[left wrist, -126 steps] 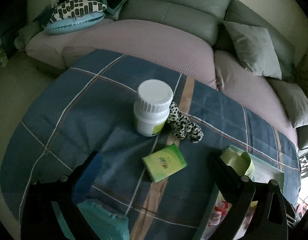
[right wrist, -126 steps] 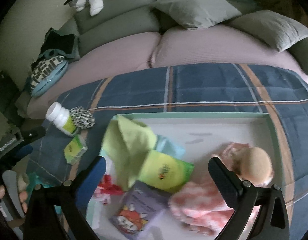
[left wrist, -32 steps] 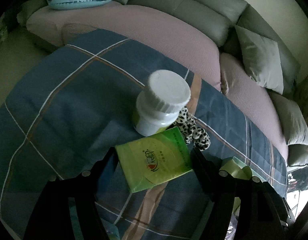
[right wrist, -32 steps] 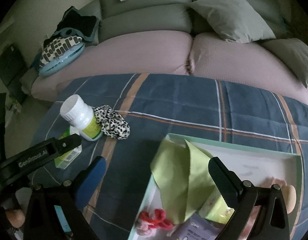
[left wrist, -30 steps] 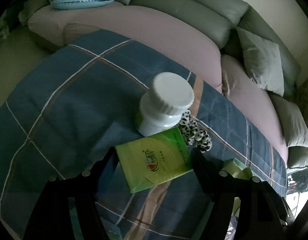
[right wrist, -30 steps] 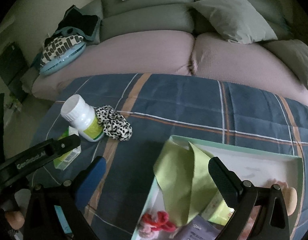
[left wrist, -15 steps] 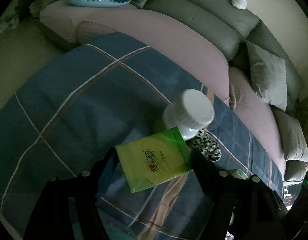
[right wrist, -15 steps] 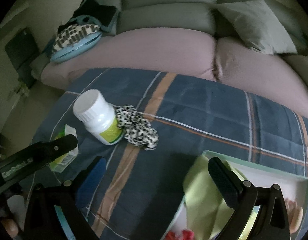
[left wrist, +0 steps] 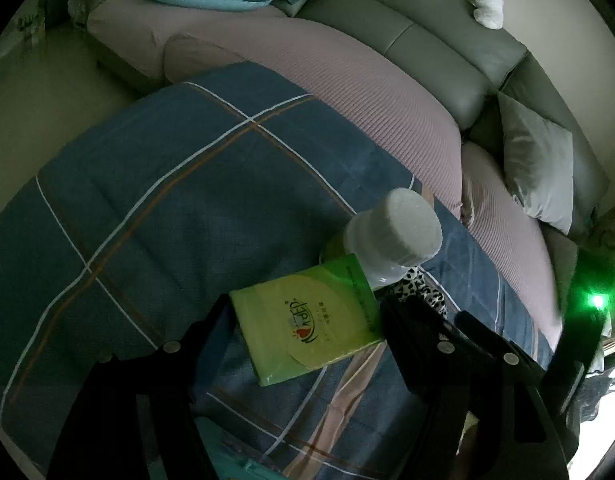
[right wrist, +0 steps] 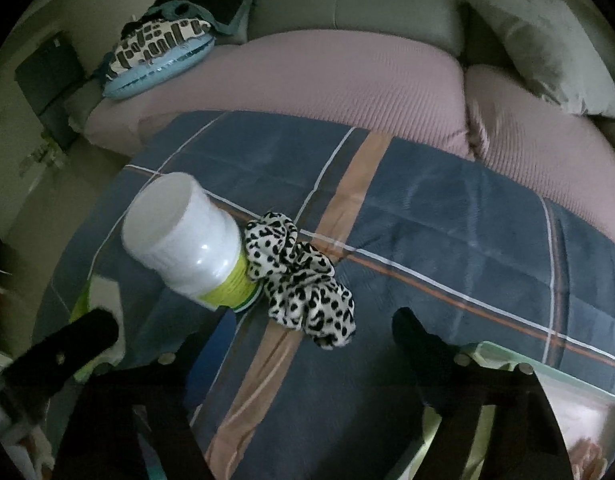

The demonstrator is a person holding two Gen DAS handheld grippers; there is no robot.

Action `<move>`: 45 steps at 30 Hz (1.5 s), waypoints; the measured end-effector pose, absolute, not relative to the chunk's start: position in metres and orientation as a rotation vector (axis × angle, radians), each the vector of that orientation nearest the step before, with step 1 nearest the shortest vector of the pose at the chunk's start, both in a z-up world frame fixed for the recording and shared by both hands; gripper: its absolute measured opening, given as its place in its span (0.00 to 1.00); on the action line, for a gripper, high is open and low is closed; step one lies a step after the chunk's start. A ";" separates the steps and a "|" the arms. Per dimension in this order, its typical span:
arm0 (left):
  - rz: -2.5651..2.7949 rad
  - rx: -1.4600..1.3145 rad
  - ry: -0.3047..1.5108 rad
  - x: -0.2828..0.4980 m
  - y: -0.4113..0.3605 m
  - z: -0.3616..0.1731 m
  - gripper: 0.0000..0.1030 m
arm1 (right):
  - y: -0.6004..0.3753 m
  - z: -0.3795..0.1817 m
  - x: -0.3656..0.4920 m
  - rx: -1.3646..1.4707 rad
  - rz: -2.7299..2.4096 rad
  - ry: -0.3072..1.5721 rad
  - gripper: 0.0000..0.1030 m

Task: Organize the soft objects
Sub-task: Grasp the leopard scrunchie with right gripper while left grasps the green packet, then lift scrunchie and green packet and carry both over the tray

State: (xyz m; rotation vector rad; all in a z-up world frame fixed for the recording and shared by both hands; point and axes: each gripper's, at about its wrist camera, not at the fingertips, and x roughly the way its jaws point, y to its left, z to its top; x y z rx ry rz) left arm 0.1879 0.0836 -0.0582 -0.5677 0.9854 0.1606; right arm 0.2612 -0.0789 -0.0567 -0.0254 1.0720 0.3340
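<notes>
Left tongs (left wrist: pixel 307 332) clamped on green tissue pack (left wrist: pixel 307 320), right tongs (right wrist: pixel 291 344) just narrowing, empty, leopard scrunchie (right wrist: pixel 303 280) just ahead, white bottle (right wrist: pixel 187 236) beside it

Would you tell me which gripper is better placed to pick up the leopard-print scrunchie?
Right gripper: open, empty, closing just short of the scrunchie. The left gripper already holds the green tissue pack.

Dim room. Grey sofa (left wrist: pixel 423 36) with pink seat covers (right wrist: pixel 347 76), grey cushion (left wrist: pixel 539 164), pale floor (left wrist: pixel 39 96) at left.
</notes>
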 end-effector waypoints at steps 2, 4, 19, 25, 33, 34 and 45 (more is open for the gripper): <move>0.159 -0.570 0.986 0.188 0.085 -0.058 0.73 | -0.079 -0.060 0.265 -0.021 0.322 1.084 0.69; 0.157 -0.572 0.987 0.188 0.086 -0.058 0.73 | -0.080 -0.062 0.269 -0.005 0.323 1.096 0.51; 0.150 -0.565 0.979 0.186 0.082 -0.055 0.73 | -0.082 -0.064 0.257 0.038 0.369 1.093 0.19; 0.140 -0.554 0.966 0.184 0.078 -0.049 0.73 | -0.093 -0.051 0.243 0.069 0.364 1.058 0.19; 0.109 -0.521 0.917 0.178 0.065 -0.028 0.72 | -0.136 -0.001 0.205 0.148 0.328 0.945 0.19; 0.101 -0.508 0.907 0.177 0.061 -0.023 0.72 | -0.143 0.006 0.198 0.160 0.319 0.927 0.19; -0.021 -0.387 0.845 0.160 0.013 0.013 0.72 | -0.228 0.062 0.119 0.256 0.147 0.771 0.19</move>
